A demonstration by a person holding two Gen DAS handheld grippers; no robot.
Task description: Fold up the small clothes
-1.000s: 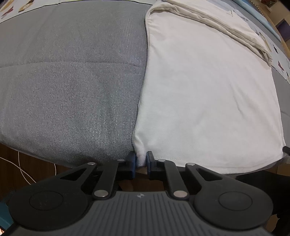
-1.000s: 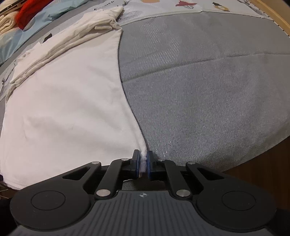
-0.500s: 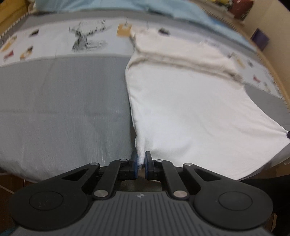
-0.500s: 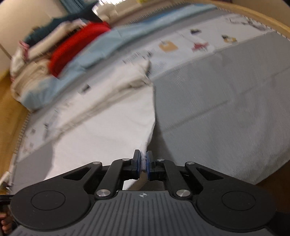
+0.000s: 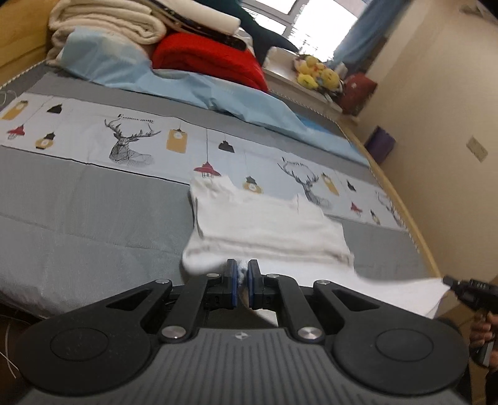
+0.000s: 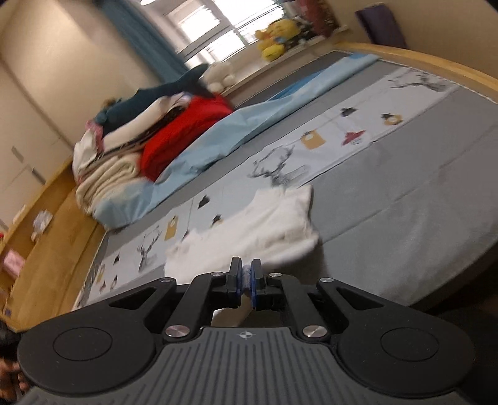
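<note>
A white garment [image 5: 267, 230] lies on the grey bed cover, its far part flat and its near hem lifted. My left gripper [image 5: 242, 275] is shut on the hem's left corner. My right gripper [image 6: 246, 277] is shut on the right corner of the same white garment [image 6: 264, 224]. The right gripper also shows at the right edge of the left wrist view [image 5: 467, 288], holding the stretched hem in the air. Both corners are raised above the bed's near edge.
The grey bed [image 5: 77, 212] has a printed strip with deer and lamps [image 5: 130, 143]. A light blue pillow [image 5: 130, 62], a red blanket [image 5: 205, 59] and stacked cream bedding [image 5: 105, 21] lie at the back. A wall [image 5: 451, 109] stands to the right.
Both grippers have lifted the garment's near hem off the bed and tilted up, so the views now look across the bed. The garment's flat part looks much shorter than before.
</note>
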